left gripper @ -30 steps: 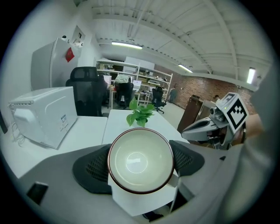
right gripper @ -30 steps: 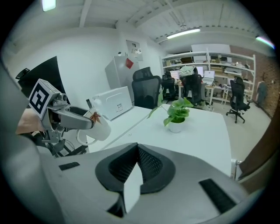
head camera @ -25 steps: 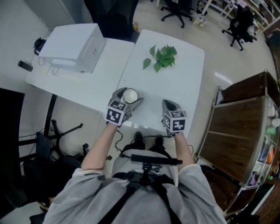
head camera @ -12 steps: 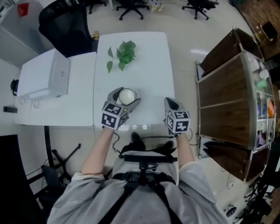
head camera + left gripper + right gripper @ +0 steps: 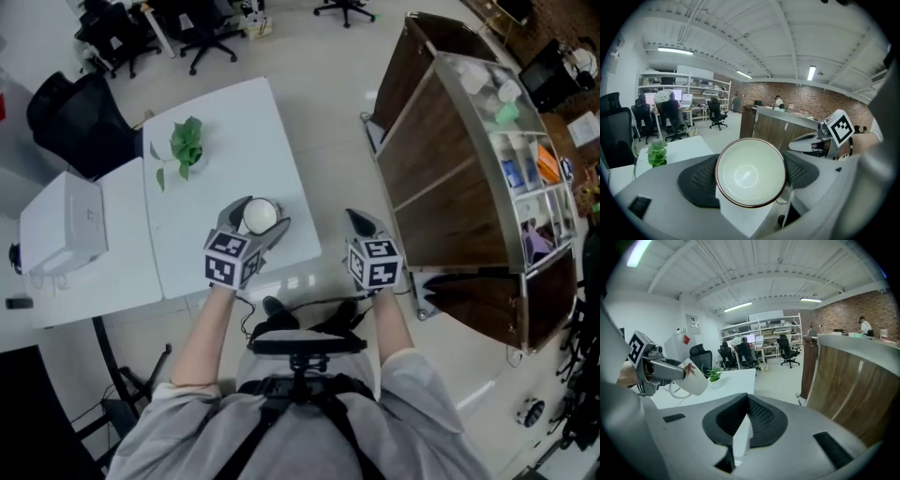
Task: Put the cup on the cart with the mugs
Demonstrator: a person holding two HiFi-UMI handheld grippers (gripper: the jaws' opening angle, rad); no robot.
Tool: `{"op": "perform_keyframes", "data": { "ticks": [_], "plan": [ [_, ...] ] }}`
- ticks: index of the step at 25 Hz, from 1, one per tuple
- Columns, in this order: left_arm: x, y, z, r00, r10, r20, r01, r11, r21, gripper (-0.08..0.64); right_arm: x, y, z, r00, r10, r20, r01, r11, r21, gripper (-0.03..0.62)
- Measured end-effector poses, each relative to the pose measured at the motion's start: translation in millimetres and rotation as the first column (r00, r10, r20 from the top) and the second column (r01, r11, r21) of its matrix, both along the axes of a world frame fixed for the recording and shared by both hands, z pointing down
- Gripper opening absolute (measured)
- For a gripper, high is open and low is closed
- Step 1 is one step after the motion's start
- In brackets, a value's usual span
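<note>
While the cup (image 5: 260, 215) hangs in the air well apart from the cart (image 5: 441, 178), the step in hand is judged to be the carry towards it; nothing is yet placed.

Findings:
- The left gripper (image 5: 255, 223) has its jaws spread wide and pressed on the cup's sides. The left gripper view looks straight into the cup (image 5: 750, 171), which is empty.
- The right gripper (image 5: 359, 223) is between the cup and the cart. Its pads meet with nothing between them.
- From the right gripper view the cup (image 5: 693, 378) is tilted, with its handle (image 5: 677, 390) looping below.
- The cart turns wooden panels towards the person. Small items (image 5: 506, 103) lie on its shelves farther on, too small to say which are mugs.
- The white table (image 5: 234, 178) lies on the far side of the cup from the cart.

Recommendations:
- Hold the squeeze firm throughout the carry, since a smooth round wall between two pads can slip or roll.
- Go round the cart to a side where its shelves can be reached, and find the mugs before committing to a spot.
- Turn the cup upright before lowering it.
- Mind the hanging handle, as it could catch on a cart edge.
- Set the base down in a free gap beside the mugs, without nudging them.
- Release only once the base rests flat.
- Keep the empty right gripper clear of the path.
</note>
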State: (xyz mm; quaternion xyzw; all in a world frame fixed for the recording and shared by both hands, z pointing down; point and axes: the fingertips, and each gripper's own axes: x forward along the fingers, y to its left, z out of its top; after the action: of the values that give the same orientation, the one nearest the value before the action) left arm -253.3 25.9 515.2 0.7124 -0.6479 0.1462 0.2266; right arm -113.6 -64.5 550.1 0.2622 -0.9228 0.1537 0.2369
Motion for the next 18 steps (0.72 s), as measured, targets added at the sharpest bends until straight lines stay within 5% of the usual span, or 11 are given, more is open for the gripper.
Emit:
{"op": "perform_keyframes", "data": {
  "ticks": [18],
  "plan": [
    [260,-187,-69,0.971,0.239,0.021,-0.240,0.966,0.093,0.410,225,-130,-89,0.988,0.099,0.116,-0.110,0.990,0.091,0.008]
  ]
}}
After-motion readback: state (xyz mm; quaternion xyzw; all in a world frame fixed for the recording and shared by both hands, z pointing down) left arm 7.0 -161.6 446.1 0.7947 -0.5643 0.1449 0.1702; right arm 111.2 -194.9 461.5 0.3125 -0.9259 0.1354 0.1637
